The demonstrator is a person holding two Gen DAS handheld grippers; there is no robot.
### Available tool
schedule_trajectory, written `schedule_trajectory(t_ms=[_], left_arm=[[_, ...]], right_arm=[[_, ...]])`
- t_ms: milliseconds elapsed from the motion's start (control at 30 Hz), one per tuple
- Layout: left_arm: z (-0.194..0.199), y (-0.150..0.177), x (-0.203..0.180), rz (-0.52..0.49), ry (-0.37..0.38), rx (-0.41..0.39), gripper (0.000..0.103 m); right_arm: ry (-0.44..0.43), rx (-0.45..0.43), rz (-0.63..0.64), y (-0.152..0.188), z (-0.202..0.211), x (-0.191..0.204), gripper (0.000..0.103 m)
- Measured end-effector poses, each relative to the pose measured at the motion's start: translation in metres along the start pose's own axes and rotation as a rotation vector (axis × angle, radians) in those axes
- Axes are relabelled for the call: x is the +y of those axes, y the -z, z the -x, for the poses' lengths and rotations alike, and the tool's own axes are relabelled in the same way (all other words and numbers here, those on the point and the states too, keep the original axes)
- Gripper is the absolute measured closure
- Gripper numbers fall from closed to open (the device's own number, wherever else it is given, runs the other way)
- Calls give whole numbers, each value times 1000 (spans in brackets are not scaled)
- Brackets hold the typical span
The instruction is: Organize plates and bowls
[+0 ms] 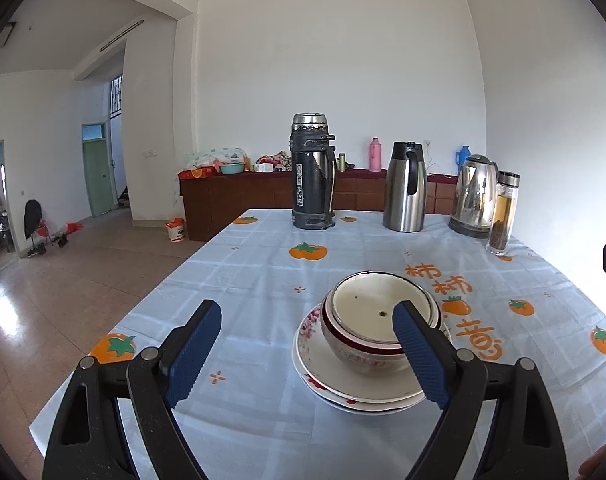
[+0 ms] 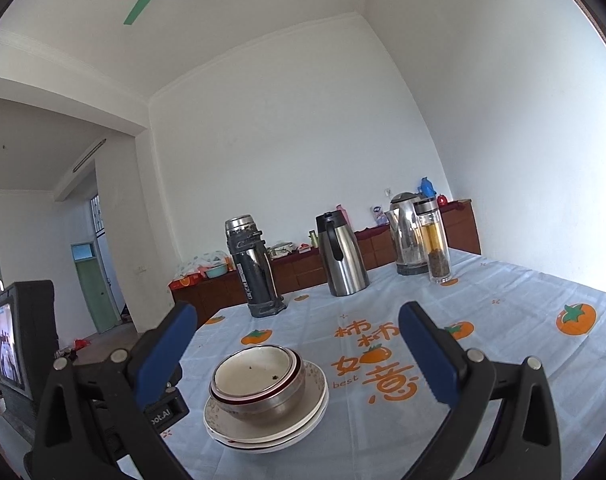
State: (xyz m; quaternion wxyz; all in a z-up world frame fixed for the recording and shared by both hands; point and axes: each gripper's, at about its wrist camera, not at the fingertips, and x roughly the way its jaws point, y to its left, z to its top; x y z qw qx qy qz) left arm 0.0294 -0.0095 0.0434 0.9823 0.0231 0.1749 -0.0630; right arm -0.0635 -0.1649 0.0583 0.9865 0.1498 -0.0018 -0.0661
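Nested white bowls with dark red rims (image 1: 377, 320) sit on a stack of white flowered plates (image 1: 355, 390) on the table. The stack also shows in the right wrist view, with the bowls (image 2: 259, 380) above the plates (image 2: 265, 426). My left gripper (image 1: 307, 354) is open and empty, held above the table; its right finger overlaps the bowls' right rim in view. My right gripper (image 2: 293, 354) is open and empty, above and to the right of the stack. The inner bowl holds a few dark crumbs.
At the table's far edge stand a black thermos (image 1: 313, 174), a steel carafe (image 1: 405, 188), an electric kettle (image 1: 475, 196) and a glass tea bottle (image 1: 503, 214). The tablecloth (image 1: 243, 280) has orange fruit prints. The table's left edge drops to tiled floor (image 1: 63, 280).
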Motion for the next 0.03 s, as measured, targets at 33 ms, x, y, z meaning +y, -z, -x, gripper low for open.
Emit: schedule_trajectory(t_ms=[33], left_arm=[[0, 0, 0, 4, 2, 1, 14]], right_arm=[[4, 1, 2, 0, -1, 0, 0]])
